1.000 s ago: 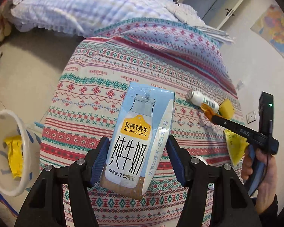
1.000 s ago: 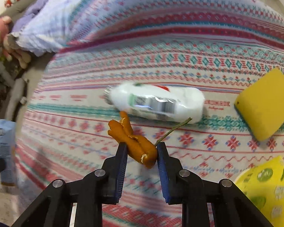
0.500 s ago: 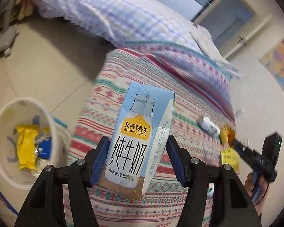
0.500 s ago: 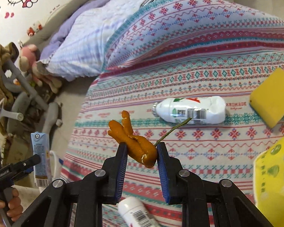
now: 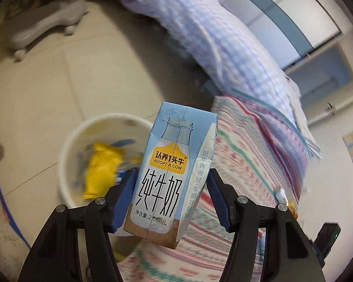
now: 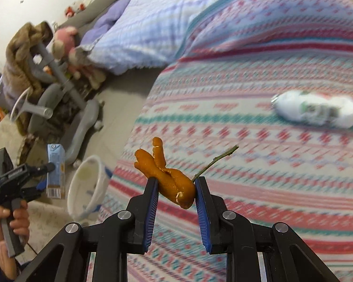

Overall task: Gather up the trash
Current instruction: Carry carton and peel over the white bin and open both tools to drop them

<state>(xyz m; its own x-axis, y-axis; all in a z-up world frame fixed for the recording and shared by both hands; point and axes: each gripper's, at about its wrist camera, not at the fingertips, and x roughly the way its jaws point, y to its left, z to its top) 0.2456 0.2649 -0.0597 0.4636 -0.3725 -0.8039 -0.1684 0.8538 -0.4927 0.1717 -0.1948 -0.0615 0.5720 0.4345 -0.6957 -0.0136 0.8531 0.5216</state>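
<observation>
Gripping blue milk carton (image 5: 169, 174), label "ADOPT A COW", 200mL: left gripper (image 5: 170, 199), upright above white bin (image 5: 68, 145). Right gripper (image 6: 176, 193) clamps orange peel (image 6: 167, 176) right of bin; bin contents blurred, yellow wrapper (image 5: 101, 169) visible

— The tall cardboard milk carton (image 5: 174, 171)?
— Pale blue, white bottle picture, orange label, black characters, brown base.
— The round plastic bin (image 5: 68, 141)?
— White; a yellow wrapper (image 5: 101, 171) inside.
— The woven bed cover (image 6: 258, 141)?
— Red, teal and white stripes with diamond motifs.
— The curled peel (image 6: 169, 178)?
— Orange, green stem.
</observation>
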